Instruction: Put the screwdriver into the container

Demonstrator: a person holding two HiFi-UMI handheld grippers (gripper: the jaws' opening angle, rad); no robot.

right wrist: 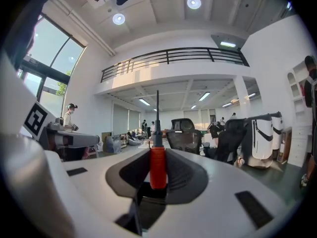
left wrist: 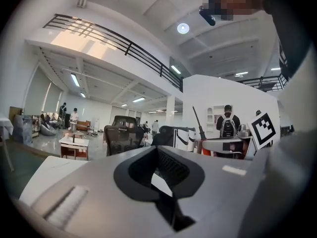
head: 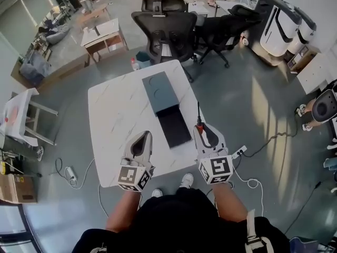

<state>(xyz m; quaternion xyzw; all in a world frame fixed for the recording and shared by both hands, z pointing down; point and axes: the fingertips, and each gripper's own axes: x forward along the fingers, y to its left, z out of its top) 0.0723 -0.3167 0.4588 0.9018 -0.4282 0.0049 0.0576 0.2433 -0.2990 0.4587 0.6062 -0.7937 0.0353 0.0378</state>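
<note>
A dark oblong container lies open in the middle of the white marble table, its dark lid flat on the near side of it. The screwdriver has a red handle and a thin black shaft that points away from me. My right gripper is shut on the handle, just right of the lid. From the right gripper view the handle stands upright between the jaws. My left gripper hovers over the table's near edge, left of the lid, shut and empty.
Black office chairs stand beyond the table's far edge. A power strip and cables lie on the floor to the right, another plug block to the left. Small desks and people are far off in the room.
</note>
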